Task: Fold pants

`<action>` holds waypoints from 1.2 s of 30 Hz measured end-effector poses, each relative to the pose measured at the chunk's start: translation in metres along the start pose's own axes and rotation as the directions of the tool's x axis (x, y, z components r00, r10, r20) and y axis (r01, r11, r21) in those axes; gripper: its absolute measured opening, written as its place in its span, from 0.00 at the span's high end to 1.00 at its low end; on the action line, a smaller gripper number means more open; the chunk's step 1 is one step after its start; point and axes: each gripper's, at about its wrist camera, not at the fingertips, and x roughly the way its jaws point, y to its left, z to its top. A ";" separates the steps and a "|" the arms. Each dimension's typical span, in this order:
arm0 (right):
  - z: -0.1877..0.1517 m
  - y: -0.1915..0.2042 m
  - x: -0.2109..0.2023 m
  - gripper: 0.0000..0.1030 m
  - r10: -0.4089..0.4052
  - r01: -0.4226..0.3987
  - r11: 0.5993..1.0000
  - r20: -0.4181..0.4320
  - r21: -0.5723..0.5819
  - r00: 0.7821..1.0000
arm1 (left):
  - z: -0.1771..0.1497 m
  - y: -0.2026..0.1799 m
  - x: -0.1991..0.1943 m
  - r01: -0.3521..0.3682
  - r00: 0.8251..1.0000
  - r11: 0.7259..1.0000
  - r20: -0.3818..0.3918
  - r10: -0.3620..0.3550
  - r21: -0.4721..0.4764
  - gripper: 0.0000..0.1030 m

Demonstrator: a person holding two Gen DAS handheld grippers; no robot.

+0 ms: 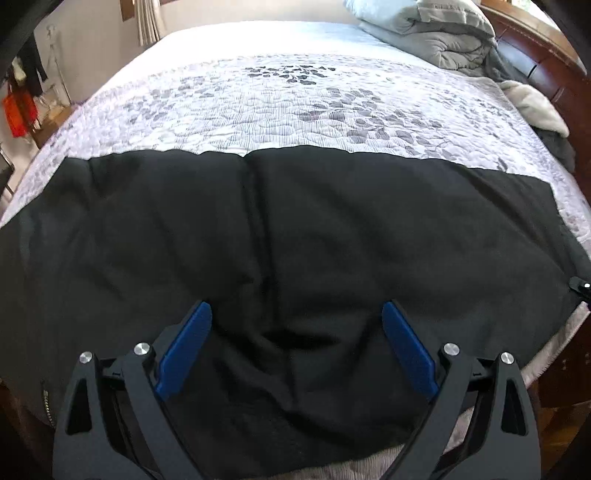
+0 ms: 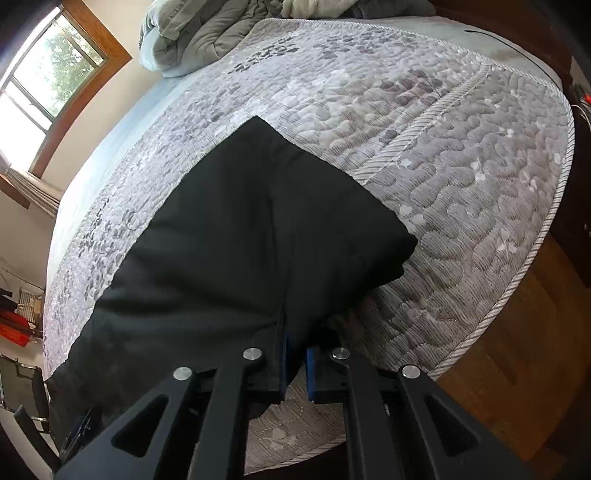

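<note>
Black pants (image 1: 295,229) lie spread sideways across the near part of the bed, with a seam down the middle. My left gripper (image 1: 295,325) is open just above the pants' near middle, blue pads (image 1: 184,347) wide apart with nothing between them. In the right wrist view the pants (image 2: 229,236) run away to the upper left, and my right gripper (image 2: 295,354) is shut on the pants' near edge, with cloth pinched between the blue pads. A small part of the right gripper (image 1: 580,286) shows at the pants' right end in the left wrist view.
The bed has a grey-patterned quilted cover (image 1: 288,110). A bundled grey comforter (image 1: 436,33) and a cream blanket (image 1: 535,107) lie at its far right by the wooden headboard (image 1: 546,62). A window (image 2: 48,77) and a wooden floor (image 2: 524,350) show in the right wrist view.
</note>
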 end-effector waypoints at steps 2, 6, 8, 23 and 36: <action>0.001 0.001 -0.005 0.93 0.014 -0.014 1.000 0.011 -0.005 1.000 | 0.000 0.010 -0.005 0.031 0.999 0.998 -0.005 -0.031 -0.048 0.09; 0.005 0.003 -0.016 0.93 0.054 -0.055 0.998 0.037 0.010 0.998 | -0.002 0.019 -0.015 0.088 0.996 0.987 -0.013 -0.091 -0.133 0.09; 0.003 0.009 -0.018 0.93 0.031 -0.031 0.999 0.044 -0.018 0.999 | -0.002 0.012 -0.017 0.105 0.994 0.987 -0.012 -0.107 -0.125 0.09; -0.003 0.061 -0.064 0.93 0.170 -0.142 0.972 0.139 -0.189 0.976 | -0.002 0.018 -0.011 0.024 0.998 0.996 -0.058 -0.029 -0.087 0.09; -0.096 0.220 -0.097 0.93 0.331 -0.226 0.700 0.027 -0.678 0.943 | 0.011 0.090 -0.060 -0.020 0.998 0.973 0.057 0.034 -0.230 0.09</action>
